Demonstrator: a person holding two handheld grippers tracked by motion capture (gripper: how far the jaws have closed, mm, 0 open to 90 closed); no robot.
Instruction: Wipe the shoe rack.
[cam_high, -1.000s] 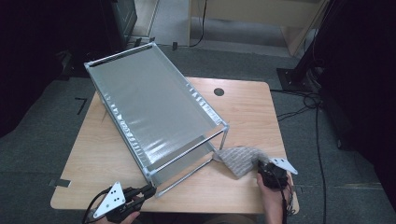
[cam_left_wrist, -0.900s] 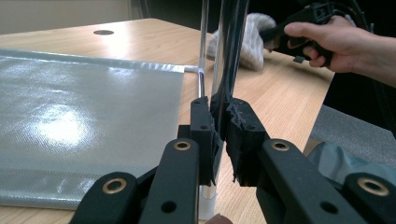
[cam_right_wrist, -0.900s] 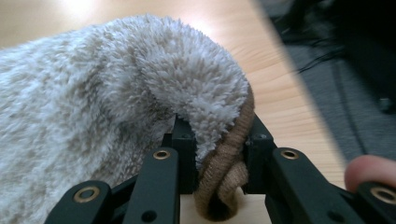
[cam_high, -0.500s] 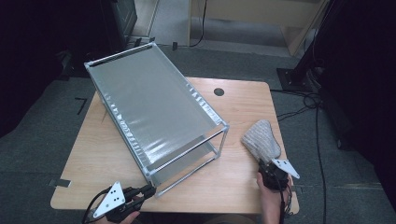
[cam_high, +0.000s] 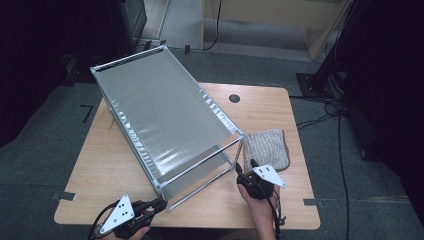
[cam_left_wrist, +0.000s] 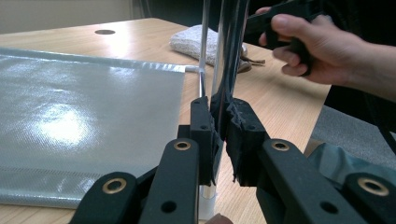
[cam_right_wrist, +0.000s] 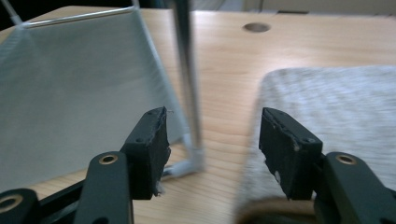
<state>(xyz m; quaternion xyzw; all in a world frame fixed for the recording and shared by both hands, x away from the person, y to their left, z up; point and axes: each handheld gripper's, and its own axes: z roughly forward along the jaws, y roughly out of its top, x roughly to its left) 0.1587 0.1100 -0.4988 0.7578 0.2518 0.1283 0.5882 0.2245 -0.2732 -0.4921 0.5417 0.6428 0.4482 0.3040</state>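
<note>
Since a second ago: folded towel (cam_high: 265, 148) shifted from the rack's front corner to flat on the surface (cam_high: 125, 165) beside the rack's right side, right gripper (cam_high: 250, 170) drawn back from it, jaws just been opening, nothing between them now.

Right gripper: jaws spread, hovering at the towel's near edge, one jaw over bare wood, the other over the cloth (cam_right_wrist: 327, 107) (blurred in the right gripper view). Just beyond the jaws, the upright post (cam_right_wrist: 187, 79) of the rack's front corner.

Left gripper (cam_high: 152, 206): pressed together on a thin metal leg (cam_left_wrist: 224, 51) at the rack's near corner, pinching it (pads clamped on the rod in the left gripper view). Held low at the surface's front edge.

Rack (cam_high: 165, 120): wire frame with a grey sheet tray (cam_high: 155, 110) on top, tilted, far end raised, near end low. Lying in the tray: no objects to be seen. Lower tier (cam_left_wrist: 84, 121): grey sheet, likewise bare.

Towel: outside the rack, just beside its right front post, flat on the wood, well apart from the round hole (cam_high: 234, 98) at the far edge.
</note>
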